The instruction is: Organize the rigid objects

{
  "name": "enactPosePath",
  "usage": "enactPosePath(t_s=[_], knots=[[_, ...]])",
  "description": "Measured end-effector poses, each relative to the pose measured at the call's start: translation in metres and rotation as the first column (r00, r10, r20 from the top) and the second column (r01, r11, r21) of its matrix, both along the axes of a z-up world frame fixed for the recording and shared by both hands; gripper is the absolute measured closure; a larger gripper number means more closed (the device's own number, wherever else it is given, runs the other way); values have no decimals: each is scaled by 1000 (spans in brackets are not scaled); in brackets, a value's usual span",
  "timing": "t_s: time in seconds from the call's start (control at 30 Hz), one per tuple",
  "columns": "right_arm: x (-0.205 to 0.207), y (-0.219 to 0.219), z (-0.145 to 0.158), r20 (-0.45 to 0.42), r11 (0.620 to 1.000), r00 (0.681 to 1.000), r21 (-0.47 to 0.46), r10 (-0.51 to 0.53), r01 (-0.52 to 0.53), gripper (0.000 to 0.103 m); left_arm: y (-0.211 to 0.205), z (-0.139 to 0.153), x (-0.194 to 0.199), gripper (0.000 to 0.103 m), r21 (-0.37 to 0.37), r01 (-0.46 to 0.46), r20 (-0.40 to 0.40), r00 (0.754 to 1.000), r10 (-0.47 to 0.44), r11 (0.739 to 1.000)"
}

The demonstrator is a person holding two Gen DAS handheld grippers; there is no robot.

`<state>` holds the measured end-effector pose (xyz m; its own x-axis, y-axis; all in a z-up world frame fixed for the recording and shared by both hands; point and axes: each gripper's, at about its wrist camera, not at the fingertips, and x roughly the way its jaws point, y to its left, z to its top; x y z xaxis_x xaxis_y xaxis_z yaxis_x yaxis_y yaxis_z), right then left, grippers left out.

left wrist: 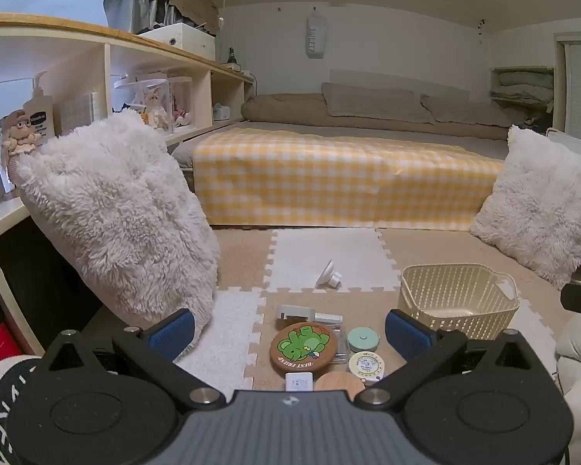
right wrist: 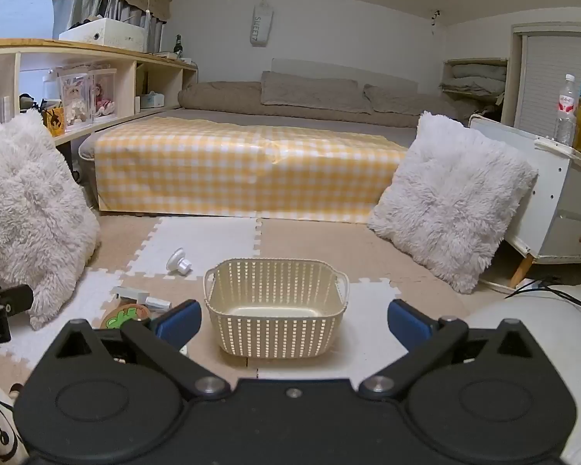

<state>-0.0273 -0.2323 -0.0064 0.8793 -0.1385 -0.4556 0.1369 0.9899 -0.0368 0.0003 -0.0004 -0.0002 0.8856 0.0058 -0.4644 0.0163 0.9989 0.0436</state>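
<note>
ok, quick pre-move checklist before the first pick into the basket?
1. Left gripper open, nothing between the fingers: ok.
2. Right gripper open, nothing held: ok.
3. Basket upright, nothing seen inside: ok.
4. Small items in reach of the left gripper: bear coaster, green tin, stapler lie close ahead: ok.
5. White funnel-shaped piece lies apart, farther out on the white mat tile: not ok for a first pick.
6. Items overlapping: the coaster's right edge lies over a clear item beside it; full stacking cannot tell.
</note>
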Motion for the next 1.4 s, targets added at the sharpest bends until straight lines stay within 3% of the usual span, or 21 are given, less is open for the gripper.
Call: enactPosePath(t_s=[1.4], knots=[[0,0,-2,3,1000,1000,14,-1,1,0,2,1,0,0,-6,-2,12,1000,2,1000]])
